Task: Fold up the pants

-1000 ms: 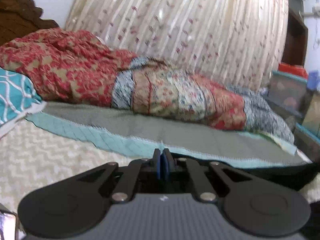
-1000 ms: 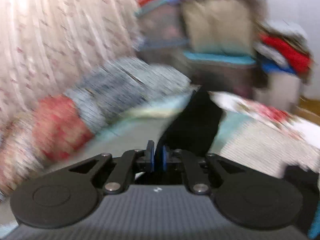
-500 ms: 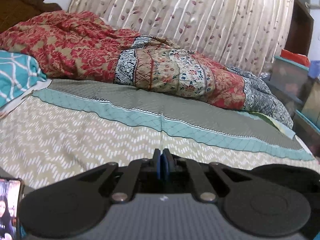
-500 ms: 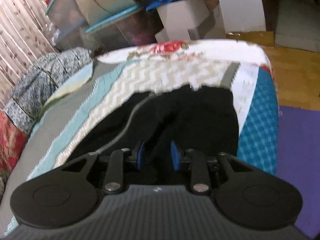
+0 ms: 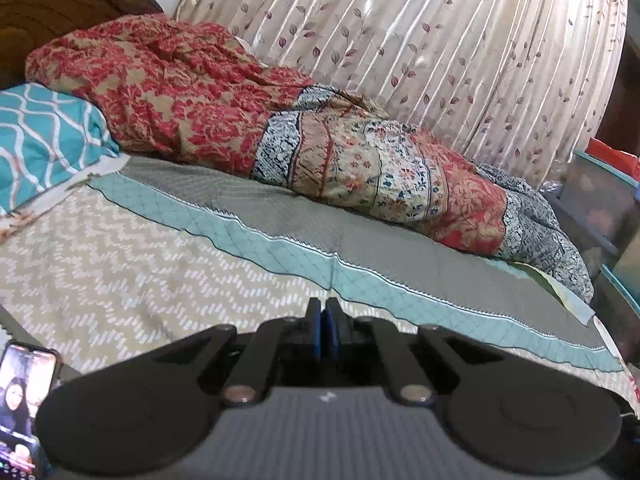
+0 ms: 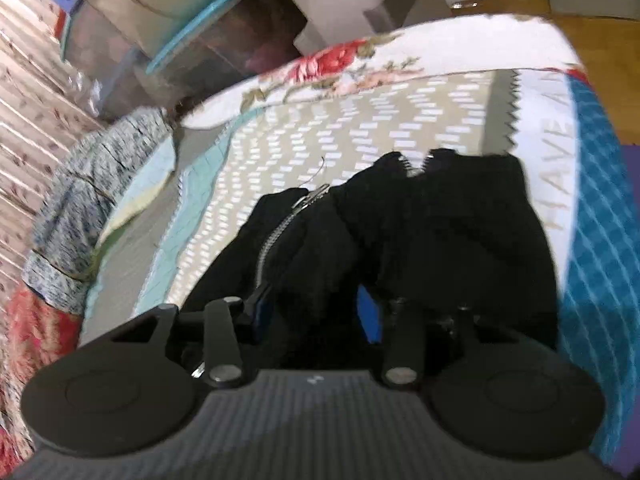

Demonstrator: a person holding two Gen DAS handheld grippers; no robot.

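bedspread (image 5: 120,264) (chevron) | curtain (image 5: 440,48) behind | pants (image 6: 420,232) on it

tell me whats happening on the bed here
A person is folding black pants on the bed with a hand-held gripper in each hand. The right hand-held gripper is open, fingers on either side of the bunched fabric, not clamped. The left hand-held gripper is shut and empty, over bare bedspread.

A bed (image 5: 120,264) with a zigzag-pattern cover fills the near part. On its far side lies a red flowered quilt (image 5: 192,92). Behind stands a pale curtain (image 5: 440,40) with leaves. Wooden floor (image 6: 600,36) is far right.
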